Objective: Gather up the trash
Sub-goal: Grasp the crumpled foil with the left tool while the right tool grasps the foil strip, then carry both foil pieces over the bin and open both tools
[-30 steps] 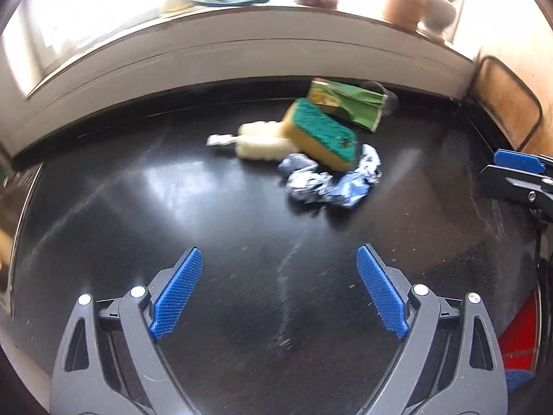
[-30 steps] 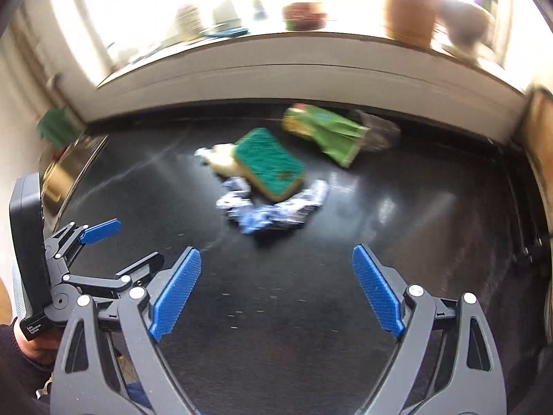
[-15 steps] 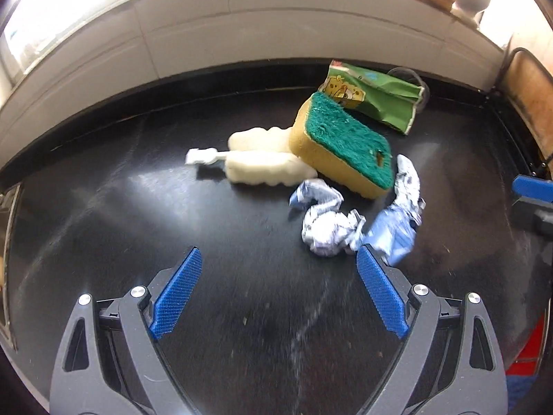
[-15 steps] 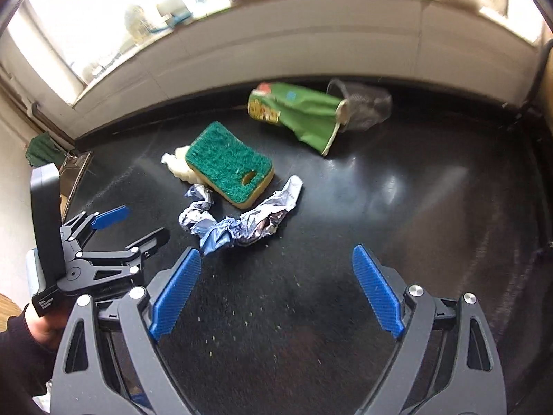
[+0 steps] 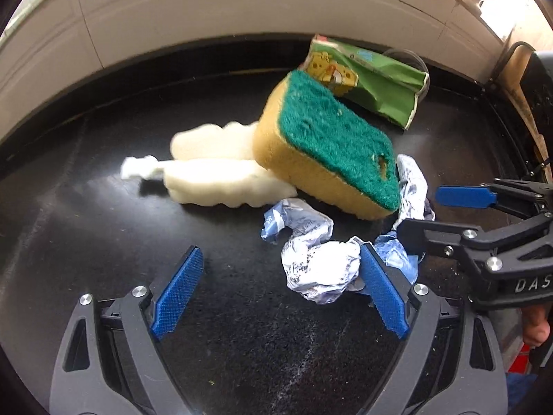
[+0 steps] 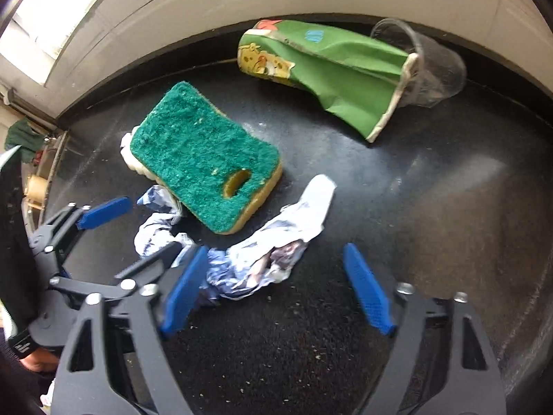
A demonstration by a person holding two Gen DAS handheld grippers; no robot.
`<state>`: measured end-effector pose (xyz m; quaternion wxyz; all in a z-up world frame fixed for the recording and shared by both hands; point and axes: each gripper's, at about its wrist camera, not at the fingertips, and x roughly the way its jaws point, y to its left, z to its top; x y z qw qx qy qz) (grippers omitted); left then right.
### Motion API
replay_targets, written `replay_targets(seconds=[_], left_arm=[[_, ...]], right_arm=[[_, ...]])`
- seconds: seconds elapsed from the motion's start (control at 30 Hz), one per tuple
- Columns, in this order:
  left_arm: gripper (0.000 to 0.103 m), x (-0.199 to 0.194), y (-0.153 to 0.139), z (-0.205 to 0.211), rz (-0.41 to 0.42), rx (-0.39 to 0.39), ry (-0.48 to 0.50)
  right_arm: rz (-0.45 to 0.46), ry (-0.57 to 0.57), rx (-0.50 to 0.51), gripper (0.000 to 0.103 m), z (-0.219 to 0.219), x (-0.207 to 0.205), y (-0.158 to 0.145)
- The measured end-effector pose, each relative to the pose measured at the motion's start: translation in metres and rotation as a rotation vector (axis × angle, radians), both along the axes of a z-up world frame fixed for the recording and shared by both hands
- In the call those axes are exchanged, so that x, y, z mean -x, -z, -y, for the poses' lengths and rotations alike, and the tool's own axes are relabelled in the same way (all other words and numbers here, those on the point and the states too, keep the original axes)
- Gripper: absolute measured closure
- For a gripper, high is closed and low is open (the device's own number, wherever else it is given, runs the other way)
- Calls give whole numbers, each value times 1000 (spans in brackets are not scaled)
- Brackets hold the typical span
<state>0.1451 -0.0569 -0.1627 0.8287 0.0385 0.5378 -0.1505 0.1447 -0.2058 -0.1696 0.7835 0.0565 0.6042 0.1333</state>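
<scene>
A crumpled silver-blue foil wrapper (image 5: 318,263) (image 6: 269,252) lies on the black counter (image 5: 103,235) in front of a yellow sponge with a green scouring top (image 5: 328,145) (image 6: 204,159). My left gripper (image 5: 280,294) (image 6: 152,224) is open, and the wrapper's one end lies by its right finger. My right gripper (image 6: 276,290) (image 5: 418,212) is open over the wrapper's other end and its jaws are closing. Its left pad is beside the foil, its right pad apart from it. White foam pieces (image 5: 214,173) lie left of the sponge. A green snack packet (image 6: 331,72) (image 5: 373,79) lies behind.
A clear plastic cup (image 6: 428,69) lies on its side against the packet's open end. A white tiled upstand (image 5: 242,10) runs along the counter's back. A sink edge (image 6: 52,173) shows at far left, a wire rack (image 5: 511,55) at far right. Crumbs dot the counter.
Both grippers have come down and forward onto the trash pile, and the wrapper now lies between their fingers. The right gripper's jaws have narrowed.
</scene>
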Motion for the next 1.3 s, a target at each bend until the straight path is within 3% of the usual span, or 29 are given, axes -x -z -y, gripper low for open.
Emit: replay_targets(seconds=[0.07,0.13,0.2,0.27,0.73,1.0,1.2,1.3], left_arm=[[22,-2,2,-2,1,27,2],[36,-1,-1,-1,6,46,24],[66,0,-3,1,-12,89,40],[69,3,-7,4,-6,66,36],[71,72,-52,-10,31,26,-51],[71,108,-63,-18,58,12,-91],[71,131,-71,-44,82,13,-171],[71,146,-76,-68,97,11,-241]], right_arm=[[-15,-5,-43,50,0,0,0],[-23,-12,-64,61,-2,1,-3],[-20,-19,-84,86,-2,1,-7],[-22,-16,-84,86,0,6,-12],[132,-54,-38,87,20,70,-79],[180,-83,-24,87,19,95,-97],[207,-144,-23,87,-5,105,-109],[222,-226,-21,87,-37,107,-115]])
